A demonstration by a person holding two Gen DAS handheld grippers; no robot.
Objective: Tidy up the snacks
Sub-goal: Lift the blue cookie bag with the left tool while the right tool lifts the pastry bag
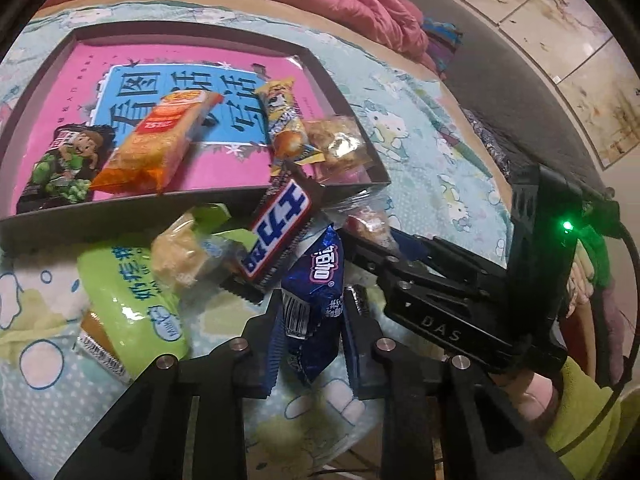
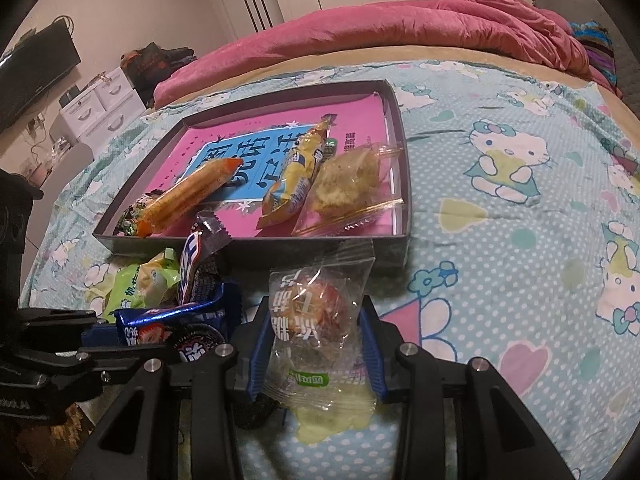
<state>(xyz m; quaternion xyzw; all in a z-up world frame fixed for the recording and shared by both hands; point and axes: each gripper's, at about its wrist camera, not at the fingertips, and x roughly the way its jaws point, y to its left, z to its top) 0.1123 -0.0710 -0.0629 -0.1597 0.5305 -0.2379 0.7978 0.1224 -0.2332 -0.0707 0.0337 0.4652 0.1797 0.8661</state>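
Note:
A grey tray (image 1: 352,190) with a pink bottom lies on the bed and holds an orange cracker pack (image 1: 152,140), a yellow snack bar (image 1: 284,124), a green pea pack (image 1: 64,164) and a clear-wrapped pastry (image 1: 340,144). My left gripper (image 1: 312,312) is shut on a blue cookie pack (image 1: 316,300) just in front of the tray. A Snickers bar (image 1: 280,232) leans on the tray's front wall beside green packs (image 1: 132,300). My right gripper (image 2: 316,316) is shut on a clear-wrapped pastry (image 2: 312,312) in front of the tray (image 2: 256,248).
The bed is covered with a light blue Hello Kitty sheet (image 2: 500,208). A pink quilt (image 2: 400,28) is piled behind the tray. White drawers (image 2: 100,104) and a dark screen (image 2: 36,68) stand left of the bed.

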